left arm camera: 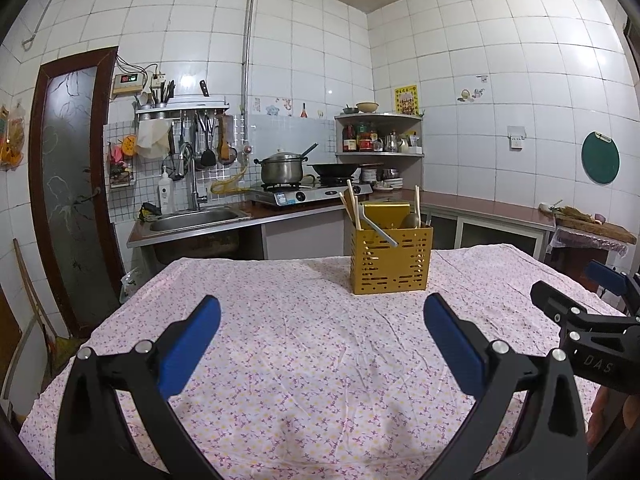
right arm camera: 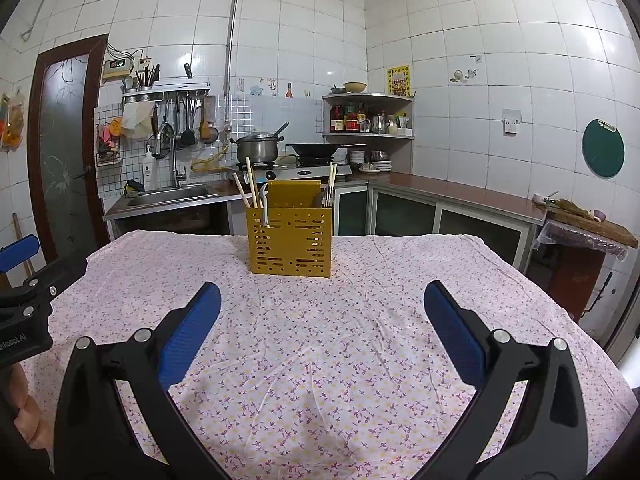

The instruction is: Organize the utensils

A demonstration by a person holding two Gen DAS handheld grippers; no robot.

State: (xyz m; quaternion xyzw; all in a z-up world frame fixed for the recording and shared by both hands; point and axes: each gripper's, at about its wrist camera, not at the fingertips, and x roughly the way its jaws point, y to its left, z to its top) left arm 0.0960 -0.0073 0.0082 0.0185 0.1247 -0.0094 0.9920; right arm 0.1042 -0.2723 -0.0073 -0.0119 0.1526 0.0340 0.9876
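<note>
A yellow perforated utensil holder (left arm camera: 391, 259) stands upright on the table's far side; it also shows in the right wrist view (right arm camera: 291, 241). It holds wooden chopsticks (left arm camera: 351, 205), a pale spoon (left arm camera: 378, 229) and other utensils. My left gripper (left arm camera: 322, 338) is open and empty, above the floral tablecloth (left arm camera: 304, 360), short of the holder. My right gripper (right arm camera: 322, 326) is open and empty, also short of the holder. The right gripper shows at the right edge of the left wrist view (left arm camera: 580, 324).
Behind the table runs a kitchen counter with a sink (left arm camera: 194, 218), a gas stove with a pot (left arm camera: 281, 168) and a wok (left arm camera: 334, 169). A corner shelf (left arm camera: 378, 136) holds bottles. A cutting board (right arm camera: 592, 224) lies on a side stand at the right.
</note>
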